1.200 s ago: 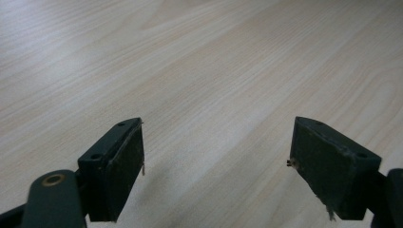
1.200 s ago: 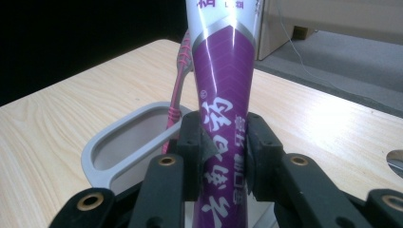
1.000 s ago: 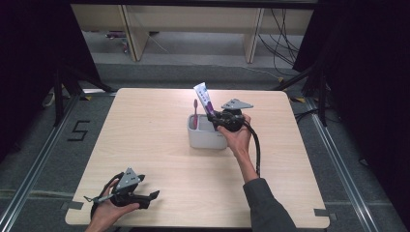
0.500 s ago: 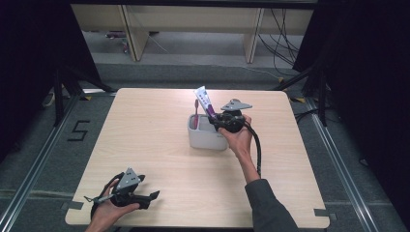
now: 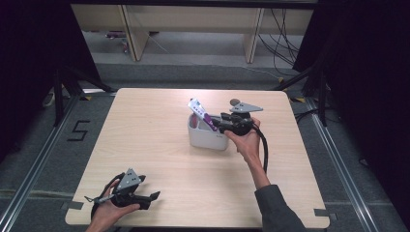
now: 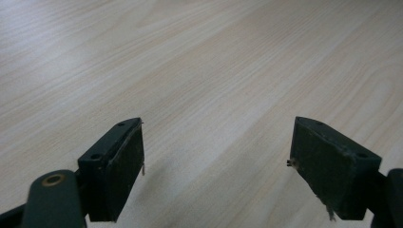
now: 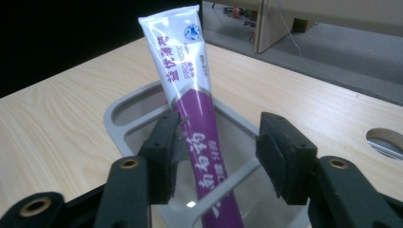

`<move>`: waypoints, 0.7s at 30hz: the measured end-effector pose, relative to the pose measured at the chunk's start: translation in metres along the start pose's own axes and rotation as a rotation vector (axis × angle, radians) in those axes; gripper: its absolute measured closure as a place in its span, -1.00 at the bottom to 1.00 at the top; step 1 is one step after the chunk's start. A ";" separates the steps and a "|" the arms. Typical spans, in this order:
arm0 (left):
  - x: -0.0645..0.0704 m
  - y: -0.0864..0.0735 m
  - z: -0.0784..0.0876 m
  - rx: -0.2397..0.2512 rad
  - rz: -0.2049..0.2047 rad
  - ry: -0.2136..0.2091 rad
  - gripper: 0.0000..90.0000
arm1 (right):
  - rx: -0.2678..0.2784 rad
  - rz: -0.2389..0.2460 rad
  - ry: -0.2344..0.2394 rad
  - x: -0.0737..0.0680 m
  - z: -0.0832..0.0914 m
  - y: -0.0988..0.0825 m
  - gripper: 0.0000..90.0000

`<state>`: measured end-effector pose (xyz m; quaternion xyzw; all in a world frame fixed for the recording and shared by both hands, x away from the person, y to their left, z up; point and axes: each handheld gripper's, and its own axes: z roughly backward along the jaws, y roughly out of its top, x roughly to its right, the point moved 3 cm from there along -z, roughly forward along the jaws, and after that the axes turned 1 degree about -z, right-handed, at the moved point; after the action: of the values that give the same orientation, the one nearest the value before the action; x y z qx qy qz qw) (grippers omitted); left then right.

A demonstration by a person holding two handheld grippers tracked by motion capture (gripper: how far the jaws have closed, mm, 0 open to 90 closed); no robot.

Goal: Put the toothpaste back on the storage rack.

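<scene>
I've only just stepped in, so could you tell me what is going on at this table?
A person works with a gripper in each hand. The right gripper is at a white bin mid-table, where a purple and white tube stands tilted inside. Its jaws have just been opening, with the tube between them, one pad close against it, the other clear. The left gripper rests open over bare table at the near edge.

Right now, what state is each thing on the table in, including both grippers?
Purple and white toothpaste tube: standing tilted in the holder, between the right jaws, which are off it.
White plastic divided holder: upright on the table.
Right gripper: jaws have just been opening, now open.
Left gripper: open, holding nothing, over bare wooden table.
</scene>
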<state>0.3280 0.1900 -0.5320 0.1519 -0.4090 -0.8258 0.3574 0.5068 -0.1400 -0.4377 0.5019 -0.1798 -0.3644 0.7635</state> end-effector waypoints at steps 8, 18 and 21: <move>-0.001 0.000 0.001 -0.008 -0.010 0.001 -0.59 | 0.009 -0.029 0.010 0.000 0.020 -0.003 0.00; -0.002 0.000 0.001 -0.006 -0.010 0.001 -0.59 | -0.001 -0.054 0.039 -0.004 0.033 -0.004 -0.06; -0.001 0.000 0.001 -0.002 -0.009 0.003 -0.59 | 0.017 -0.032 0.034 -0.004 0.036 -0.005 -0.06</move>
<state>0.3286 0.1913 -0.5317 0.1547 -0.4067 -0.8275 0.3547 0.4791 -0.1610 -0.4265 0.5173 -0.1616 -0.3666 0.7562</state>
